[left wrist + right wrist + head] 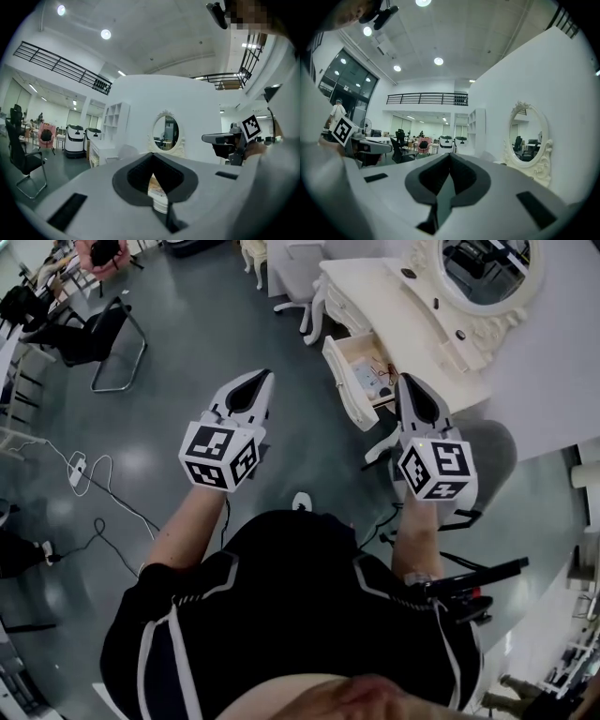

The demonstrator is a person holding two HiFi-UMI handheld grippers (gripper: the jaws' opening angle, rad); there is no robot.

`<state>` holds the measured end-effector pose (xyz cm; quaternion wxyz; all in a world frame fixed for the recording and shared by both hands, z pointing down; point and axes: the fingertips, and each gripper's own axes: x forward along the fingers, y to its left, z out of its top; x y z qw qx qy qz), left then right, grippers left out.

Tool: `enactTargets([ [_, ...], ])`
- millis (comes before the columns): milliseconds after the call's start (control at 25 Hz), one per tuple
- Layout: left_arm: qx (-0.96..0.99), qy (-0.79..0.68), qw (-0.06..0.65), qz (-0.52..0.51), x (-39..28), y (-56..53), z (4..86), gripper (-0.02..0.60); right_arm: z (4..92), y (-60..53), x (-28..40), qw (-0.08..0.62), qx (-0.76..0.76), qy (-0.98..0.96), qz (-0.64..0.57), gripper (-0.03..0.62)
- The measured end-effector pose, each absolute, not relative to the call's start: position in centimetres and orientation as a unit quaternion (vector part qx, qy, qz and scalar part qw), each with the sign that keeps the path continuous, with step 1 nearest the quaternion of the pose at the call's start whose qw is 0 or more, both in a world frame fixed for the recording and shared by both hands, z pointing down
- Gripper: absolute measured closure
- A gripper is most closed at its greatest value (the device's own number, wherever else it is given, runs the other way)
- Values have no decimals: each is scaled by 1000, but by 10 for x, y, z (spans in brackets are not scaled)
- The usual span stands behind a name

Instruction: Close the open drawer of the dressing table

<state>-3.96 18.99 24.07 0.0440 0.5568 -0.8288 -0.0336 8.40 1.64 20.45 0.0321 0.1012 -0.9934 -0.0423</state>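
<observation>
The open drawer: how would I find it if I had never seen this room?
Find the cream dressing table with the big oval mirror on top. Look just under the table's front edge for the drawer. It is the only part that sticks out over the grey floor, pulled open so that the small things inside it show.
</observation>
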Motion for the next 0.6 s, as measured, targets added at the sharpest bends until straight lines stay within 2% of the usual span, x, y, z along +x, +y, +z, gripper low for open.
enactTargets([
  [600,616,-786,56,4,-58,51,245,577,213,-95,70,32,132,-990,-40,589],
])
